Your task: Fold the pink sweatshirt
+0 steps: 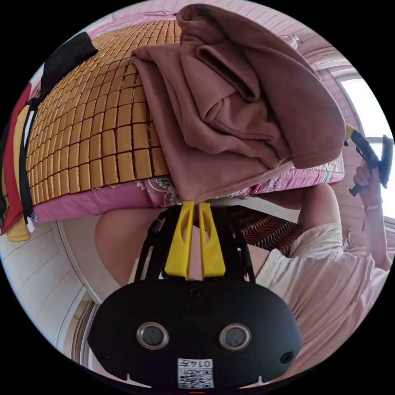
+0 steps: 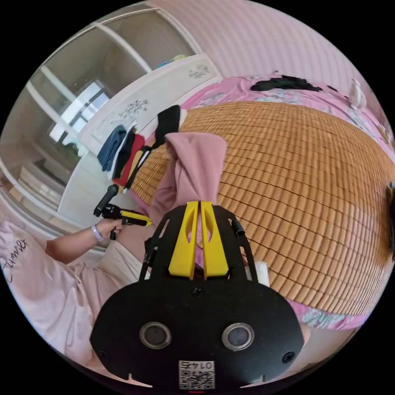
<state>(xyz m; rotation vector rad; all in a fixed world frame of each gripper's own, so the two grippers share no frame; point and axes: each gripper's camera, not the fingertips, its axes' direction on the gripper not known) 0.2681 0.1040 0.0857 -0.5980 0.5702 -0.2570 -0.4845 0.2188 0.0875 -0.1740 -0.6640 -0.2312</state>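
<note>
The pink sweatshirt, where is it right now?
In the left gripper view, the pink sweatshirt lies bunched on the bamboo mat at the bed's near edge, its hem just beyond the left gripper.

The pink sweatshirt (image 1: 230,107) is a dusty-pink, thick-knit garment, bunched in loose folds rather than flat. It lies at the near edge of the bed's bamboo mat (image 1: 94,135), and its hemmed lower edge hangs over the bed's side. One portion stands raised, draping downward (image 2: 193,173).
</note>
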